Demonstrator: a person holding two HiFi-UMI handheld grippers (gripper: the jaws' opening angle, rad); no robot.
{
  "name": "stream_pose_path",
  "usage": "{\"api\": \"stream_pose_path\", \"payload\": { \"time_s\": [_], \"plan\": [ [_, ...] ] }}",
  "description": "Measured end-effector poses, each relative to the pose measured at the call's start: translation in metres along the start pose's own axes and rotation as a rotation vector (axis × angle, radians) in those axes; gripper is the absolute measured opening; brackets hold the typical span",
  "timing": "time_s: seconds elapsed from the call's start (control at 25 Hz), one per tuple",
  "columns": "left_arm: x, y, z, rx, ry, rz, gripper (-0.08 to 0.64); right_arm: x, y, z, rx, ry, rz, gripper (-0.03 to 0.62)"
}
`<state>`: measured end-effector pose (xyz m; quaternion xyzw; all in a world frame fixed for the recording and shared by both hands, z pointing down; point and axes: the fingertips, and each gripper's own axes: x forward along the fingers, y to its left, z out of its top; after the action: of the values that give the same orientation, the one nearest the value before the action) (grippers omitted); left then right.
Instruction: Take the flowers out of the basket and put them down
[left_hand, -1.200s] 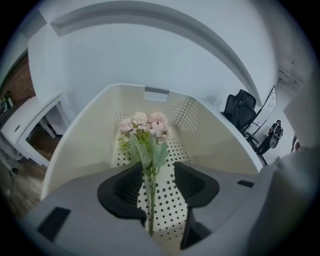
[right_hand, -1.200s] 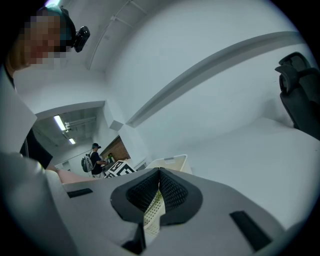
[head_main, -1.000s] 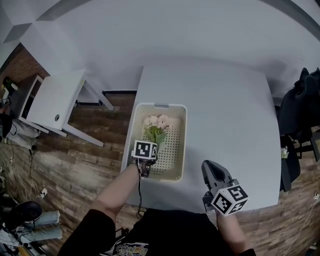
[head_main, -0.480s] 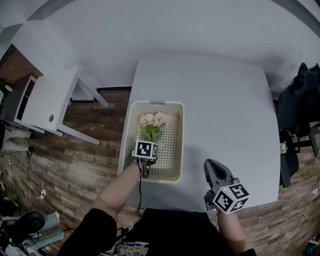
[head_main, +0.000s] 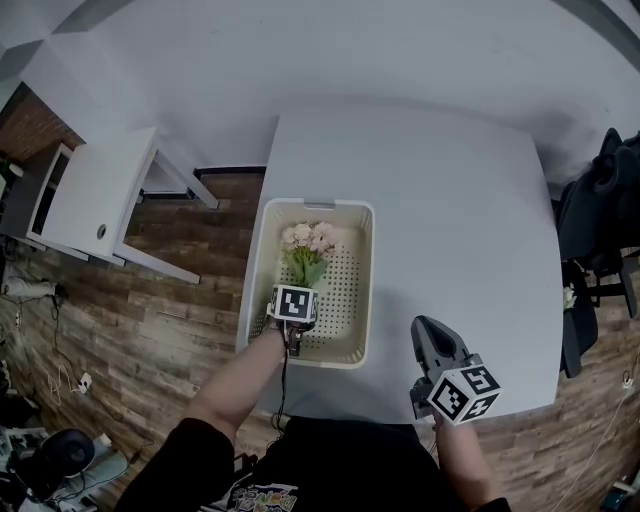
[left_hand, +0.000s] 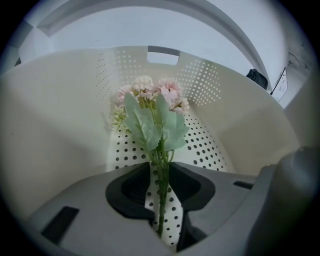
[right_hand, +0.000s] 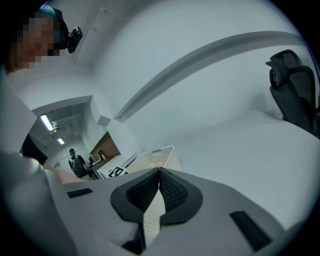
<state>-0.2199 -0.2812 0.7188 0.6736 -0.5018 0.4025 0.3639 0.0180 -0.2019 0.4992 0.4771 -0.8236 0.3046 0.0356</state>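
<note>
Inside the basket the left gripper's jaws are closing round the stems of the flowers lying on its perforated floor, pads not yet touching them, while the right gripper hangs right of the basket, jaws together, empty.

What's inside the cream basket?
A bunch of pink flowers with green leaves lies in the basket. The left gripper, jaws closing around the stems, hides the stem ends.
</note>
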Motion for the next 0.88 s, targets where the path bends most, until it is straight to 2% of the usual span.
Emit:
{"api": "stream_pose_path", "payload": {
  "time_s": [0.12, 0.28, 0.44, 0.88],
  "plan": [
    [0.002, 0.002, -0.001, -0.007, -0.001, 0.001, 0.061, 0.002, 0.0, -0.002, 0.008, 0.002, -0.001, 0.021],
    [0.002, 0.003, 0.0, -0.022, -0.012, -0.006, 0.052, 0.002, 0.0, -0.003, 0.015, 0.001, -0.003, 0.021],
    [-0.006, 0.0, 0.007, -0.002, -0.032, -0.008, 0.048, -0.001, -0.003, -0.003, 0.024, -0.004, -0.008, 0.021],
    [-0.03, -0.003, 0.023, -0.017, -0.135, 0.004, 0.043, -0.013, -0.006, 0.001, 0.024, -0.028, -0.007, 0.021]
  ]
}}
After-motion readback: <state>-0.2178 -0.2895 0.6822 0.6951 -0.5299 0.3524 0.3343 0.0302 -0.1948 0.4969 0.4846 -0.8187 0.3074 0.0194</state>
